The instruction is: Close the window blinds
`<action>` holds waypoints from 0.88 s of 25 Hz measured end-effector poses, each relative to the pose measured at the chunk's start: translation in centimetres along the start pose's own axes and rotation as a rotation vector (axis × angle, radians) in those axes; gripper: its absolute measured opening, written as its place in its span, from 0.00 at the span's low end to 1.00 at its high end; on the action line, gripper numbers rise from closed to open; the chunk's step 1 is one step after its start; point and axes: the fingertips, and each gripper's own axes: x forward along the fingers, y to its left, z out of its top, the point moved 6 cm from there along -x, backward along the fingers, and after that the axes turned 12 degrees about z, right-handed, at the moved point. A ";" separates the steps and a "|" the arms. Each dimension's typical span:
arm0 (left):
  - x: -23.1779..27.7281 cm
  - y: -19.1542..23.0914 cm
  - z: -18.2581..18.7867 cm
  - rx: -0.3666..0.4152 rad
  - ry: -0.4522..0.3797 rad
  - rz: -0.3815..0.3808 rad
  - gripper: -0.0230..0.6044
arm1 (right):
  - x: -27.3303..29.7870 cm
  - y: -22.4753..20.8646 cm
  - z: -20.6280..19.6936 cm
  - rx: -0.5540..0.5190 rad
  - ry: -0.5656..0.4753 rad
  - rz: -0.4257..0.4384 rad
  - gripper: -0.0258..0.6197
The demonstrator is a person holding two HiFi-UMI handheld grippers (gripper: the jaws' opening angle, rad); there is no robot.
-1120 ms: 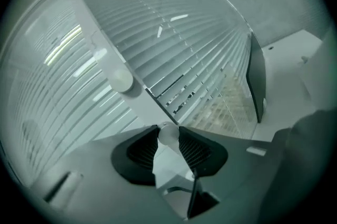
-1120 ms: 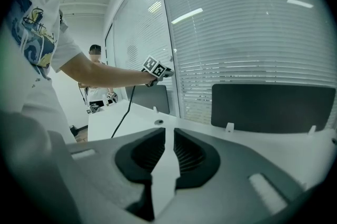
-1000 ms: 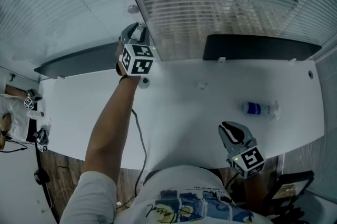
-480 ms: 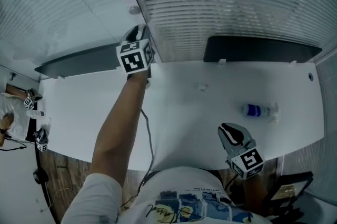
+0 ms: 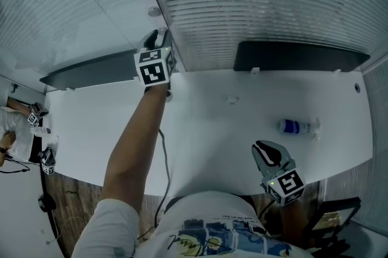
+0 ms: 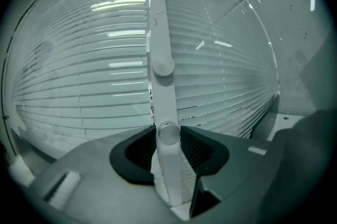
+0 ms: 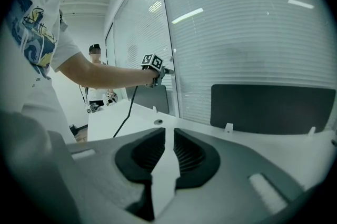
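Note:
The window blinds (image 5: 254, 2) hang behind the white table, their slats turned nearly flat, and they fill the left gripper view (image 6: 79, 86). The white tilt wand (image 6: 160, 68) hangs in front of them. My left gripper (image 5: 159, 39) is raised to the window frame, and the wand's lower end stands between its pads (image 6: 168, 133). Its jaws have just been opening, and the pads now sit close beside the wand without pressing on it. My right gripper (image 5: 265, 151) rests low near the table's front edge, its jaws (image 7: 169, 136) drawn to a thin slit with nothing in them.
A small bottle (image 5: 295, 125) lies on the white table (image 5: 212, 135) at the right. Two dark panels (image 5: 300, 56) (image 5: 91, 72) stand along the table's far edge. Another person (image 5: 15, 129) stands at the far left with grippers.
My left gripper has rolled on the wand, its marker cube now facing up. The slats have turned from letting the floor outside show through to nearly flat. The right gripper has stayed put.

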 end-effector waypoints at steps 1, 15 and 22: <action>-0.1 0.0 -0.1 0.028 -0.006 -0.001 0.28 | 0.0 0.0 -0.1 0.000 0.001 -0.001 0.10; -0.5 -2.1 -0.2 0.931 -0.151 -0.010 0.31 | 0.2 0.2 0.2 0.004 0.000 0.006 0.10; 0.1 -2.7 -0.7 1.154 -0.161 -0.028 0.27 | -0.1 0.1 -0.3 0.007 -0.002 0.001 0.10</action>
